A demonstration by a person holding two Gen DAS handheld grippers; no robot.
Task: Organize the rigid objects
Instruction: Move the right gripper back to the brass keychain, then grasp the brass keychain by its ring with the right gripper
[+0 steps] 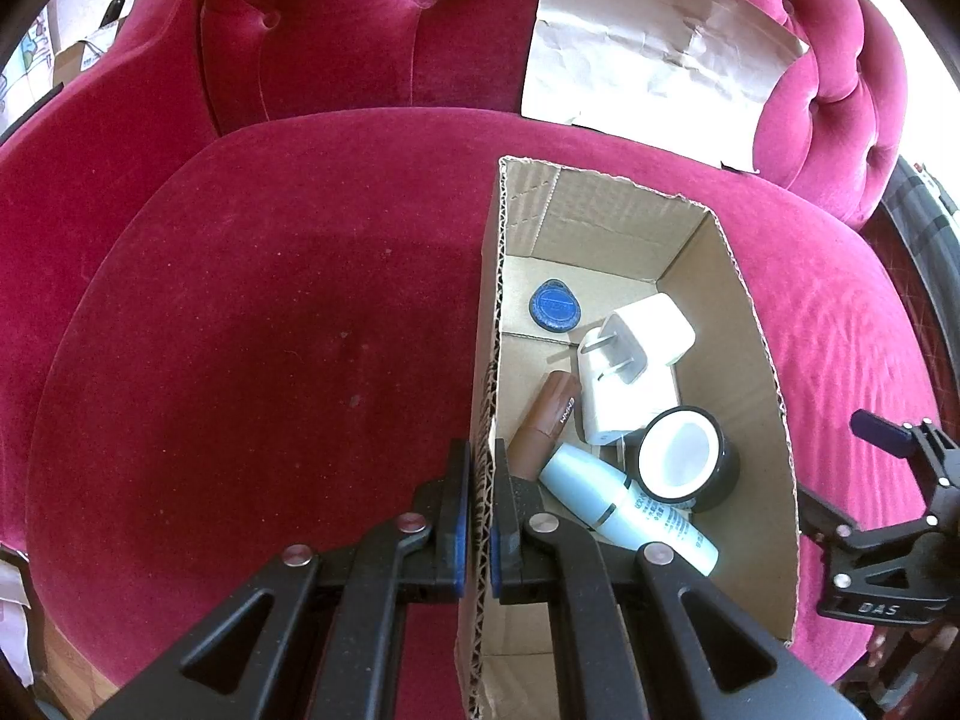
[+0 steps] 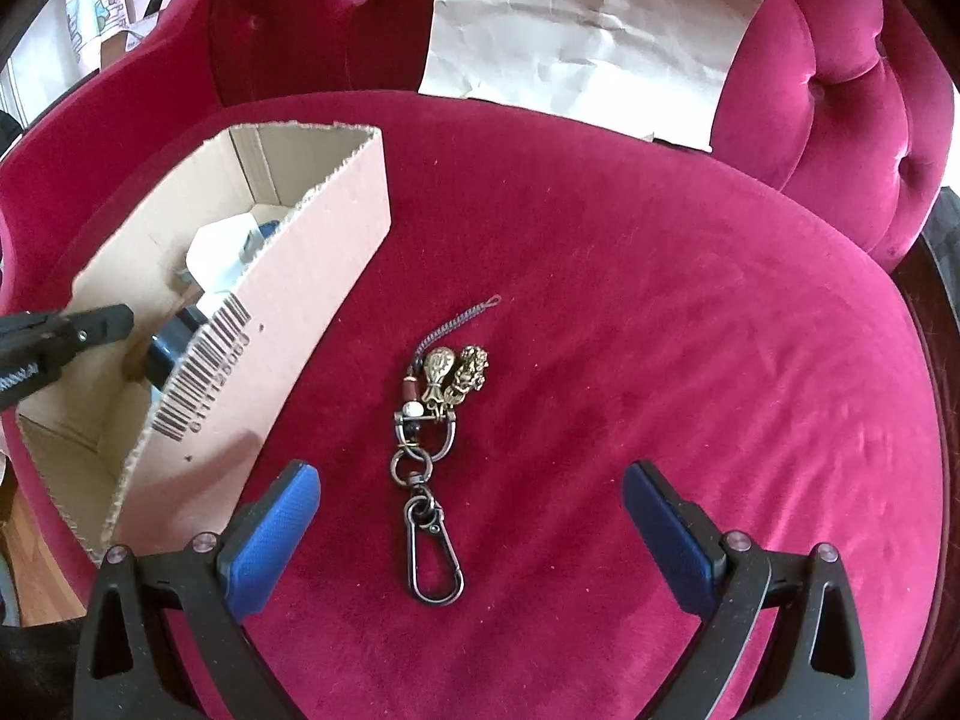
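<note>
Crimson velvet covers the round seat cushion (image 2: 660, 360) of a tufted armchair, on which the whole scene is laid out. Nearest the right wrist camera, the right gripper (image 2: 471, 516) is seen spread wide above the cushion, its blue pads (image 2: 270, 534) clear of everything, with nothing held. Between and just beyond those parted fingers a keychain (image 2: 435, 456) is laid flat on the velvet, its dark carabiner clip pointed toward the camera and its brass charms and beaded cord trailed away from it. To its left an open cardboard box (image 2: 288, 324), marked with a barcode, is set on the cushion. In the left wrist view, the left gripper (image 1: 477, 516) is seen clamped on the near left wall of the box (image 1: 489, 360), one finger outside and one inside, the corrugated edge pinched between the pads. Inside the box, from near to far, a pale blue tube (image 1: 630, 510), a black jar with a white lid (image 1: 684, 456), a brown lipstick-like tube (image 1: 546, 426), a white plug adapter (image 1: 630, 372) and a blue key fob (image 1: 555, 306) are gathered. At the back, a creased sheet of brown paper (image 1: 648, 48) is propped against the buttoned backrest (image 1: 360, 18).
</note>
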